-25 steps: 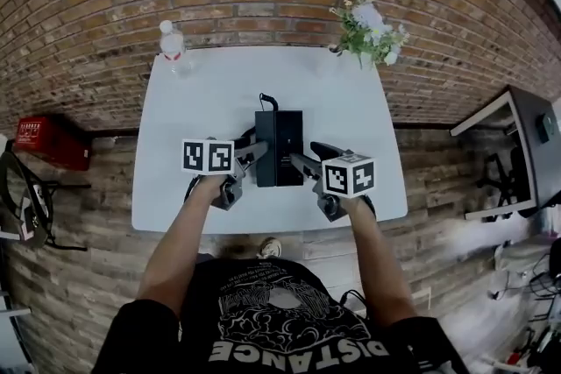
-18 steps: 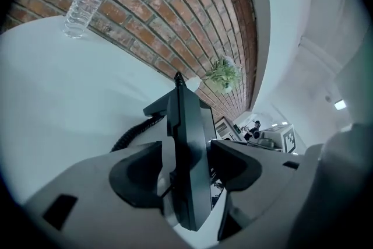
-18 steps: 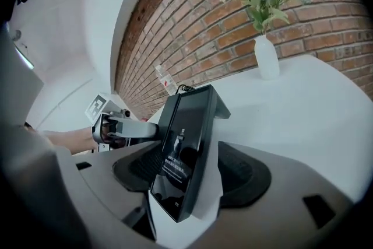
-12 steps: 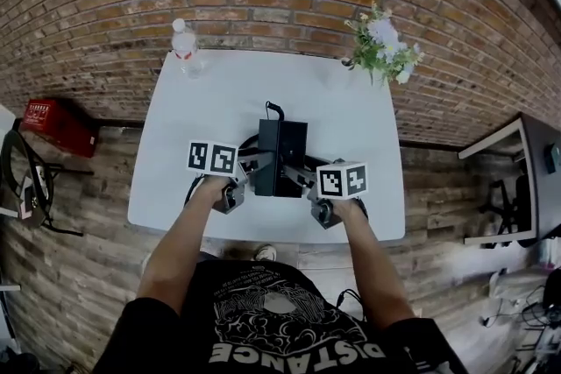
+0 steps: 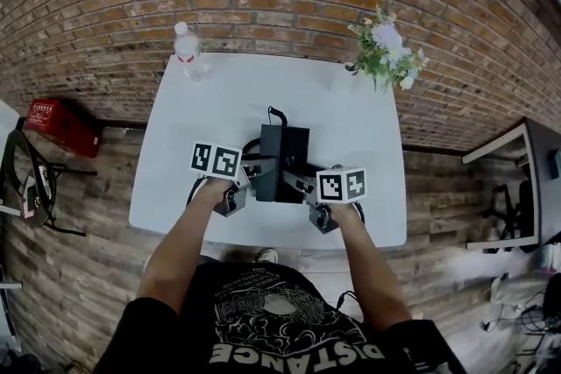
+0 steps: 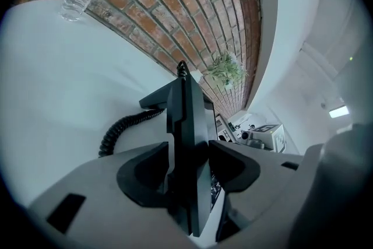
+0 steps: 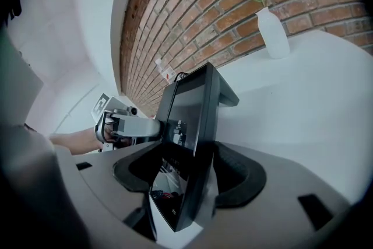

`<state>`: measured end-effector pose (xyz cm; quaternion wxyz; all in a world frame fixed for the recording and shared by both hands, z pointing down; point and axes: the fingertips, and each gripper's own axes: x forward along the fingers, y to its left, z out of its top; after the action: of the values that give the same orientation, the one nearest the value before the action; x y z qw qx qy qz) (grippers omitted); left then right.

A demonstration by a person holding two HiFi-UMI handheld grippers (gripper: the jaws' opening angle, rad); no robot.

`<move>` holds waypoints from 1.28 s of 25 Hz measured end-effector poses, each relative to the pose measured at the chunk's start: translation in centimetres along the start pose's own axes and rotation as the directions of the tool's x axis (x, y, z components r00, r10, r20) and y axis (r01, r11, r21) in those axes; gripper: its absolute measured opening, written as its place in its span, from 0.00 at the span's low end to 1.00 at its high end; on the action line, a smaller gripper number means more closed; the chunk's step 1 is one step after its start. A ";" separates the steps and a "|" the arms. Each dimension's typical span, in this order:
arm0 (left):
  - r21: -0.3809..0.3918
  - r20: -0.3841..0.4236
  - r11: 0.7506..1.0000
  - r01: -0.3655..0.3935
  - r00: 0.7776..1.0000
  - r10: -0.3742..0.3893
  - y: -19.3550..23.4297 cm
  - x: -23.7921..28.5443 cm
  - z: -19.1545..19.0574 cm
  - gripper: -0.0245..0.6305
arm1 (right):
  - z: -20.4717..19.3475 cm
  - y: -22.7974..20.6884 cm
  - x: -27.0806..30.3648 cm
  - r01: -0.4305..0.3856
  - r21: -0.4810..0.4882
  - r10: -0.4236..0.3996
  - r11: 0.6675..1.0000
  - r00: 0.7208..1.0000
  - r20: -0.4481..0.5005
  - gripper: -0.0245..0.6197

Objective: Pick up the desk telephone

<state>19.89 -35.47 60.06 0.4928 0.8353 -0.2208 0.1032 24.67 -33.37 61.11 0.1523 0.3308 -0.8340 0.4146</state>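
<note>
A black desk telephone (image 5: pixel 282 155) stands on the white table (image 5: pixel 228 92), its coiled cord (image 6: pixel 125 125) trailing off its left side. My left gripper (image 5: pixel 256 171) is at the phone's left side. In the left gripper view the phone's edge (image 6: pixel 186 125) stands between the jaws of that gripper (image 6: pixel 189 169), which are closing on it with little gap left. My right gripper (image 5: pixel 298 182) straddles the phone's right edge. In the right gripper view the phone's slab (image 7: pixel 195 108) leans between the wide jaws of that gripper (image 7: pixel 189 175), with room on its screen side.
A clear water bottle (image 5: pixel 186 50) stands at the table's far left corner. A white vase of flowers (image 5: pixel 386 48) stands at the far right. A brick wall runs behind the table. A red box (image 5: pixel 54 125) lies on the floor to the left.
Both grippers have come in toward the phone and now straddle its left and right edges. The right one has also sunk a little.
</note>
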 end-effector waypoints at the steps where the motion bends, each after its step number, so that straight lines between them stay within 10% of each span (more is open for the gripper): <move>1: -0.019 0.002 1.000 0.016 1.000 -0.016 -0.2 0.1 -0.1 0.36 | 0.0 0.0 0.0 -0.002 0.005 0.002 1.000 1.000 0.005 0.46; 16: -0.066 0.071 0.998 0.024 0.997 -0.019 -0.7 -0.3 0.0 0.32 | 0.3 0.4 -0.4 -0.001 0.061 -0.002 0.998 0.999 0.049 0.43; 32: 0.021 0.242 0.999 0.033 0.970 -0.037 -4.9 -6.5 6.1 0.32 | 7.5 6.7 -1.4 -0.019 -0.111 0.036 0.994 0.988 0.153 0.42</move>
<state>16.18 -36.98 50.75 0.4568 0.8496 -0.2636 -0.0065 21.34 -35.81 51.86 0.0994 0.3413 -0.8693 0.3435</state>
